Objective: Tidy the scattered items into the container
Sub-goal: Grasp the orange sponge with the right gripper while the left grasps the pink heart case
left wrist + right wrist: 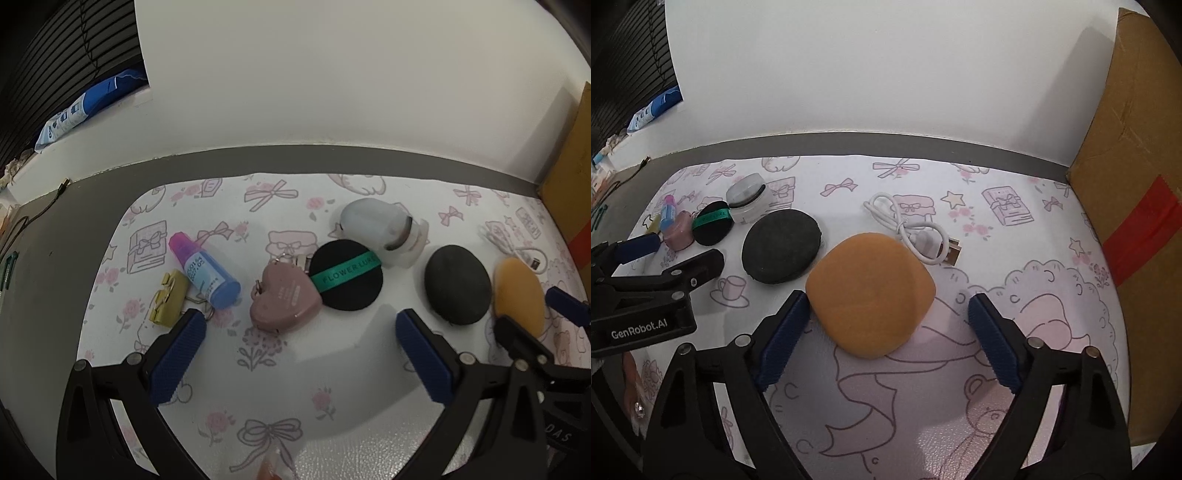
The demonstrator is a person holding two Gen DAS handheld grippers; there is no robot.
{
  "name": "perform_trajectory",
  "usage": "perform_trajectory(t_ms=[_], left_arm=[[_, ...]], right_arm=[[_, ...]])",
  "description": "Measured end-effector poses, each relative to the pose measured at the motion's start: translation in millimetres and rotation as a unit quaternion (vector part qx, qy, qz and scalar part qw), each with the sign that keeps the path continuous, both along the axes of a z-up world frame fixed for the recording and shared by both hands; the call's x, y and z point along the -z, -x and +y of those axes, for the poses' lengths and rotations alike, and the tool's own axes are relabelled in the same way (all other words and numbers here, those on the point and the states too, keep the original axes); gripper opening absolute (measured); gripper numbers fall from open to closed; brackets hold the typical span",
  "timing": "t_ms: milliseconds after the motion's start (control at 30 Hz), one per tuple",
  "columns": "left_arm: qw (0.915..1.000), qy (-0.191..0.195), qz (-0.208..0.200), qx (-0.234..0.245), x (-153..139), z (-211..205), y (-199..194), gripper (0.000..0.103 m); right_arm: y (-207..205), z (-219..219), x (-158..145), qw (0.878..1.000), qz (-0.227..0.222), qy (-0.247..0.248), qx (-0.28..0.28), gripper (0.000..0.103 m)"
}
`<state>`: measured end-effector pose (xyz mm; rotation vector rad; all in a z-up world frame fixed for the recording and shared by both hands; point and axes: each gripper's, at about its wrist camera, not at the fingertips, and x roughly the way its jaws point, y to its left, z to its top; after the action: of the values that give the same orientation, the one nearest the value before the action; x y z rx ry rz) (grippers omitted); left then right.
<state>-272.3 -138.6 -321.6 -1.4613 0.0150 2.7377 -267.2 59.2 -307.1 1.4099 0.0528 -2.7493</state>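
An orange sponge (871,291) lies on the patterned mat between the fingers of my right gripper (889,301). The jaws stand open: the left pad is at the sponge's edge, the right pad is apart from it. To its left lies a black oval sponge (783,251). My left gripper (301,321) hangs open over bare mat, nothing between its fingers. Just beyond it are a pink heart-shaped case (284,302), a black round puff with a green band (345,275), a blue and pink bottle (207,271) and a yellow binder clip (170,299).
A translucent white jar (380,229) lies on its side behind the puff. A coiled white USB cable (912,229) lies beyond the orange sponge. A tall cardboard box (1126,184) stands at the mat's right edge. A white wall closes off the back.
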Motion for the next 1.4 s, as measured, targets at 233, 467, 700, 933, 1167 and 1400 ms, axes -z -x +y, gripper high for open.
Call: perform_trajectory(t_ms=[233,467,700,933,1167,1400], left_arm=[[0.9999,-0.001,0.01,0.003,0,-5,1,0.092],[0.9999,0.003,0.004,0.011,-4,-4,3,0.06],[0.9999,0.01,-0.001,0.008,-5,7,10,0.035],[0.9999,0.015,0.001,0.006,-2,14,17,0.034],[0.9998,0.021,0.004,0.001,-12,12,-3,0.034],[0.9997,0.021,0.011,-0.003,-18,12,-10,0.034]], right_arm=[[-1,1,-2,1.0,0.003,-0.001,0.007,0.079],[-2,4,-4,1.0,-0.001,-0.001,0.006,0.064],[-2,8,-6,1.0,-0.005,0.006,0.013,0.056],[-1,10,-7,1.0,-0.005,0.005,0.018,0.039],[1,11,-8,1.0,-0.009,0.015,0.007,0.022],[-1,14,-10,0.999,-0.011,0.031,0.007,0.02]])
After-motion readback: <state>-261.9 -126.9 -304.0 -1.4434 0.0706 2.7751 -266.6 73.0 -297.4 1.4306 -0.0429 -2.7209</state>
